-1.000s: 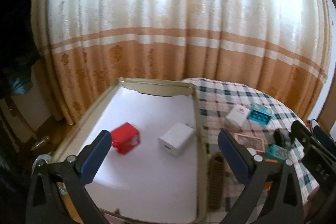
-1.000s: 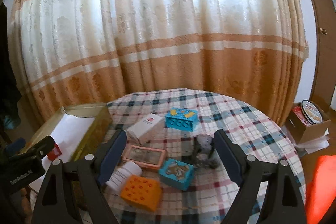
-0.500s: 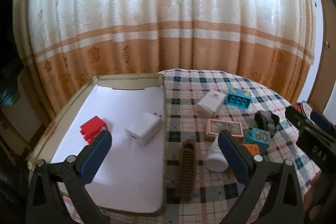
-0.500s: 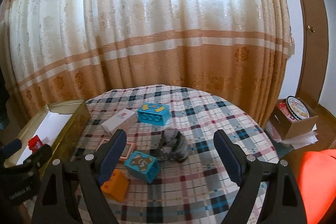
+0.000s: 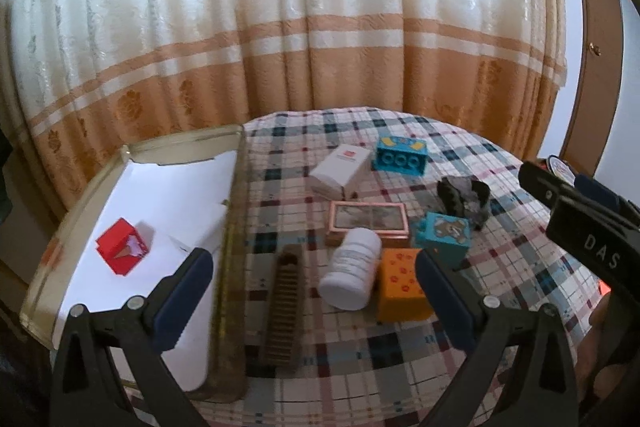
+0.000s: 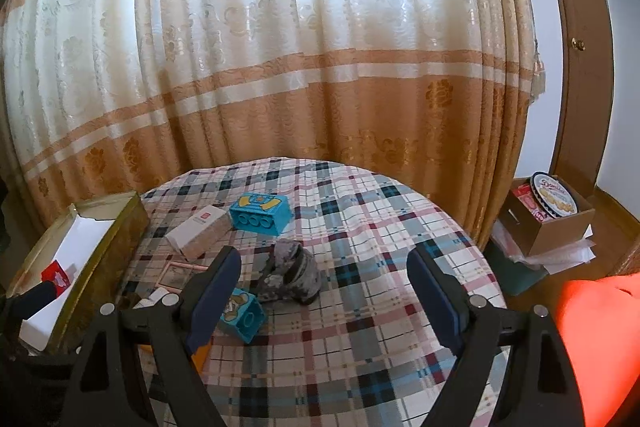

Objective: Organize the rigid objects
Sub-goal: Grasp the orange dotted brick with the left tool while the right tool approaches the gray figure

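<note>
- Rigid objects lie scattered on a round table under a plaid cloth [image 5: 400, 367], seen from the left wrist camera: a white cylindrical bottle [image 5: 352, 274] on its side, touching an orange block [image 5: 401, 285] with paw prints; a brown ridged comb-like piece [image 5: 283, 307] just left of them.
- Farther back: a pink-framed flat rectangle [image 5: 368, 219], a white carton with a red logo [image 5: 340, 169], a blue block with three round holes [image 5: 401, 155], a teal bear-printed block [image 5: 443, 235], and a dark crumpled lump [image 5: 464, 198].
- Only this view shows the inside of the gold metal tray [image 5: 230, 267] fully: white paper lining, a red open box [image 5: 122, 246].
- Left gripper [image 5: 308, 291] is wide open, holding nothing.
- Right gripper's body, at the right edge, reads "DAS".
- Right wrist camera: the right gripper [image 6: 324, 295] is spread wide and empty, above the dark lump [image 6: 292, 273] and the bear block [image 6: 240, 315].
- Only here: a cardboard box [image 6: 560, 227] on the floor holding a round blue tin, lettering too small to read, and an orange sleeve [image 6: 600, 339].
- Patterned cream and tan curtain [image 6: 280, 67] behind.
</note>
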